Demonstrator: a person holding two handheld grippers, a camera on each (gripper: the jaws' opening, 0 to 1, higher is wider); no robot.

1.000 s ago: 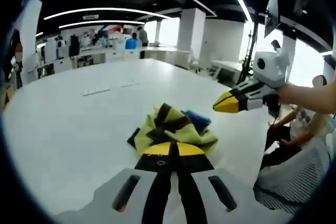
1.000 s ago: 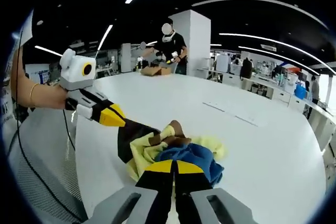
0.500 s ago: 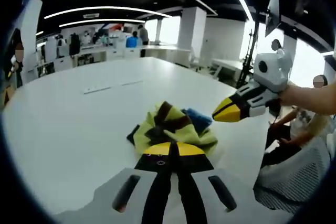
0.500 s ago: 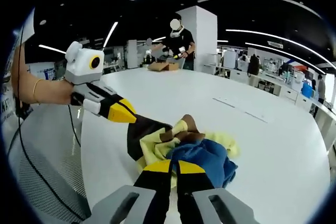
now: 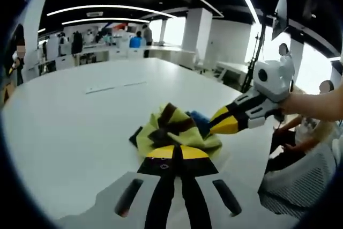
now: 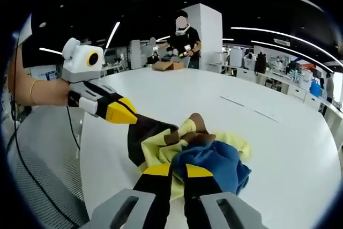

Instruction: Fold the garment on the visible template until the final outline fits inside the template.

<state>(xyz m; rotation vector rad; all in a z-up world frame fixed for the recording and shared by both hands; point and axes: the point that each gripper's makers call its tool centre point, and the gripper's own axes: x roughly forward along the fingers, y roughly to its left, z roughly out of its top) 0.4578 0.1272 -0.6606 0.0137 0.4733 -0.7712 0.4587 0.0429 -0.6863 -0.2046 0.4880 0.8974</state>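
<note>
**A:** Nearest you, your left gripper (image 6: 122, 113) is clenched on a dark edge of the garment (image 6: 203, 151). Your right gripper (image 6: 177, 172) sits low over the blue part with a narrow gap between its tips; I can't tell whether it has cloth.

**B:** And the garment itself?

**A:** Bunched in a yellow, brown and blue heap on the white table (image 5: 69, 127), just past your jaws (no template outline is visible under it).

**B:** So which step is this?

**A:** I'd judge you're opening it out; no fold is made yet. Next, get a sure second hold, then draw both hands apart and lay it flat. Beyond, a person (image 6: 182, 41) stands at the far end.
</note>
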